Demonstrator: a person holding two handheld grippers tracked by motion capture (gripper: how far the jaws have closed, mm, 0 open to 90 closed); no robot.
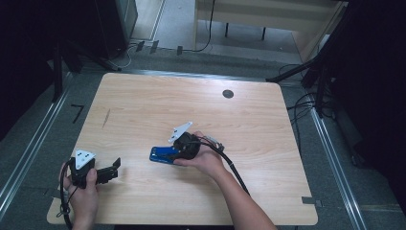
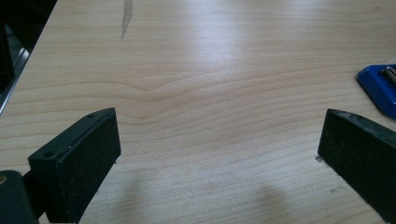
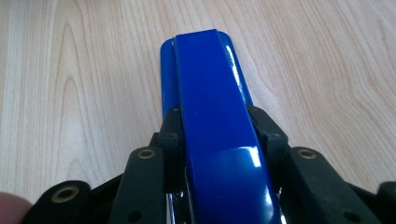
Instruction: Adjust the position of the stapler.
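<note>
High view had your right gripper [image 1: 173, 152] near the middle of the wooden worktop [image 1: 143, 105], its fingers [image 3: 170, 128] clenched on either side of a blue stapler [image 3: 219, 135] that lay flat on the wood, pointing left; your left gripper [image 1: 109, 171] rested at the near left corner, fingers [image 2: 77, 168] released wide over bare wood; the stapler lay well to its right.

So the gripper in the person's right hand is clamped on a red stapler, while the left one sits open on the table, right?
Not quite: the stapler is blue, not red, as the right gripper view shows. The rest holds: the right gripper is clamped on it and the left gripper sits open on the table.
</note>
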